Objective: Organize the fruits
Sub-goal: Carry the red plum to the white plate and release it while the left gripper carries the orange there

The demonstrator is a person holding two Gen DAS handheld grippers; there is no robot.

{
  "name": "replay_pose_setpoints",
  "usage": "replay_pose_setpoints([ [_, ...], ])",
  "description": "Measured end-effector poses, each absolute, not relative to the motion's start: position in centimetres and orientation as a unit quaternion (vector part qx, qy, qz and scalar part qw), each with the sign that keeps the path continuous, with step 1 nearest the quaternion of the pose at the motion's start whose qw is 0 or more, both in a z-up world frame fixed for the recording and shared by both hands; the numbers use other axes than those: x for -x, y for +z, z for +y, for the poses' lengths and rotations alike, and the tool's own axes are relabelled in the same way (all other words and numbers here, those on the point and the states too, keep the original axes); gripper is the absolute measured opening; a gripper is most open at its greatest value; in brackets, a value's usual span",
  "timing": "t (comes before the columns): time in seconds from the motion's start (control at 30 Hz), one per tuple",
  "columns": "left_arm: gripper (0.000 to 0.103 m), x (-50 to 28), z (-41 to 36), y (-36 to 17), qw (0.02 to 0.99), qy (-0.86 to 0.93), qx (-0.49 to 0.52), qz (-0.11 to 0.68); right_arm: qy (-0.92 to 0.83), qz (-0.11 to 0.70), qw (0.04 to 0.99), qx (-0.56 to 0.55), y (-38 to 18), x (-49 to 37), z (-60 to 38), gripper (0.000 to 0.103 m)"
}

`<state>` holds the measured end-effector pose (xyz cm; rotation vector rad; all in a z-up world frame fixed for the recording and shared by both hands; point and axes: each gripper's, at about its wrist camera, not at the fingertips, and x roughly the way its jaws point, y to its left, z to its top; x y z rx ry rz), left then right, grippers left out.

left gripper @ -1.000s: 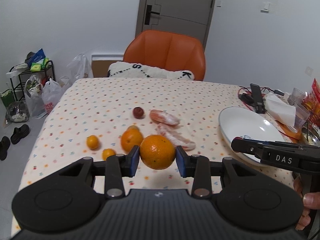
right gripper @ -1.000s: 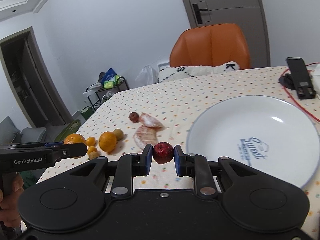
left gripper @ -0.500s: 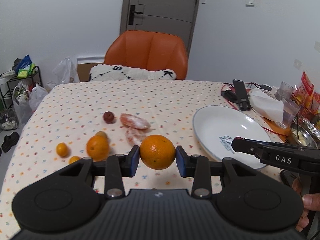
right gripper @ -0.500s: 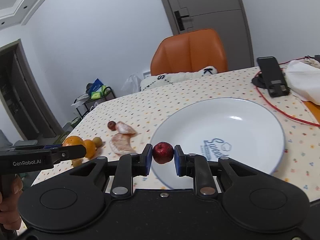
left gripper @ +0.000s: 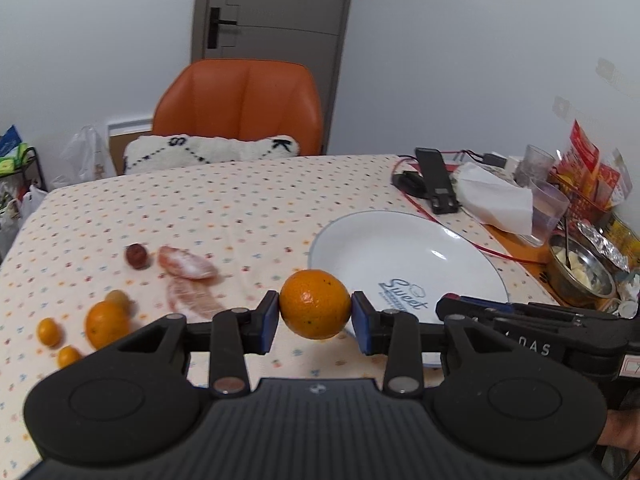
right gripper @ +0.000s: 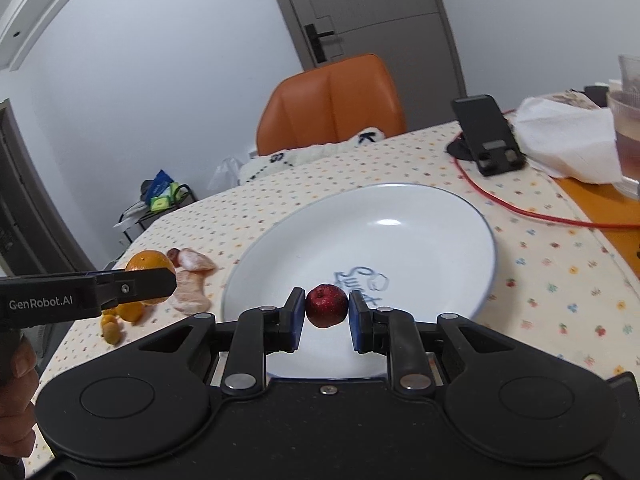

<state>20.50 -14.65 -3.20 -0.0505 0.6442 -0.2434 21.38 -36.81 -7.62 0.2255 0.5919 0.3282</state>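
Observation:
My left gripper (left gripper: 315,317) is shut on a large orange (left gripper: 315,309), held in the air just left of the white plate (left gripper: 440,240). Over the near part of the same plate (right gripper: 400,208), my right gripper (right gripper: 326,317) is shut on a small red fruit (right gripper: 326,305). The left gripper with its orange (right gripper: 149,262) shows at the left of the right wrist view. On the dotted tablecloth to the left lie another orange (left gripper: 107,323), two tiny oranges (left gripper: 49,332), a small dark red fruit (left gripper: 136,255) and peeled pink citrus pieces (left gripper: 186,267).
An orange chair (left gripper: 240,106) with a white cushion stands at the table's far side. Right of the plate are a black phone stand (left gripper: 436,186), a red cable (left gripper: 488,250), tissue paper (left gripper: 496,198), plastic cups (left gripper: 552,208), a metal bowl (left gripper: 580,276) and snack packets.
Both grippers have moved right toward the plate with their fruit. The red fruit now hangs over the plate, and the orange has come up to the plate's left rim.

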Motion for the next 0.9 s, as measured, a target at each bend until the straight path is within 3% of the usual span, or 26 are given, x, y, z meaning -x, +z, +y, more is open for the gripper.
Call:
replay_pose_setpoints([
  [0.2,0.037,-21.4,-16.4,-3.9,0.936,-0.138,0.021,0.323,0.151,0.286,0.939,-0.114,-7.7,-21.0,-37.9,0.032],
  [0.33,0.037,-21.8,-17.5,-4.3,0.933,-0.147,0.018,0.328,0.147,0.280,0.941,-0.117,-7.4,-20.4,-38.5,0.045],
  [0.9,0.041,-22.3,-17.4,-4.1,0.935,-0.137,0.016,0.326,0.143,0.276,0.942,-0.127,-7.0,-19.6,-38.8,0.055],
])
